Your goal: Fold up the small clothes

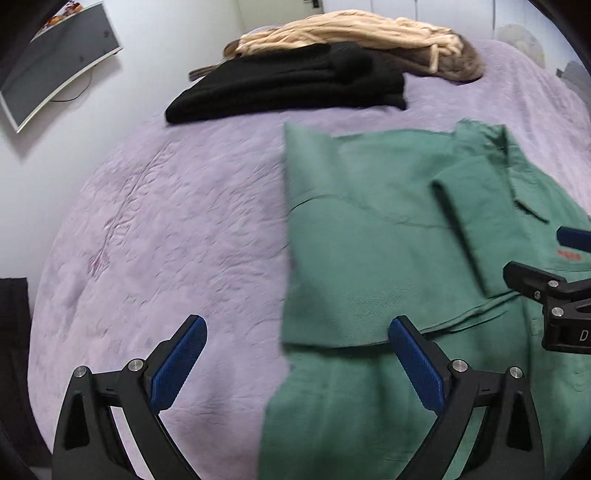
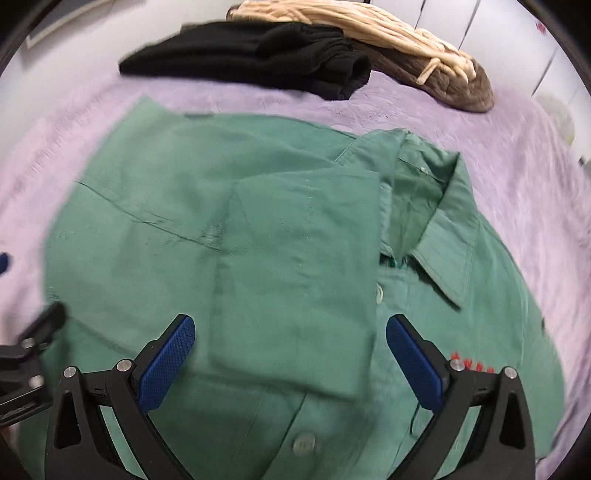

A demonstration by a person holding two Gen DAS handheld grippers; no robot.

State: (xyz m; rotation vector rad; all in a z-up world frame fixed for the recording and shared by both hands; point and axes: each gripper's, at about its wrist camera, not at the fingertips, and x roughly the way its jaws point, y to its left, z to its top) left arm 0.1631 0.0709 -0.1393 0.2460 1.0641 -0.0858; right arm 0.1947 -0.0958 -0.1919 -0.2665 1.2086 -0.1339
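Observation:
A green button-up shirt lies face up on the lilac bedspread. Its left side and sleeve are folded over the front, next to the collar. My left gripper is open, hovering over the shirt's left folded edge with nothing between its blue pads. My right gripper is also open, just above the cuff end of the folded sleeve, and I cannot tell whether it touches the cloth. Each gripper shows at the edge of the other's view.
At the far side of the bed lie a folded black garment, a beige knit and a brown piece. A flat screen hangs on the white wall at the left. Bare bedspread stretches left of the shirt.

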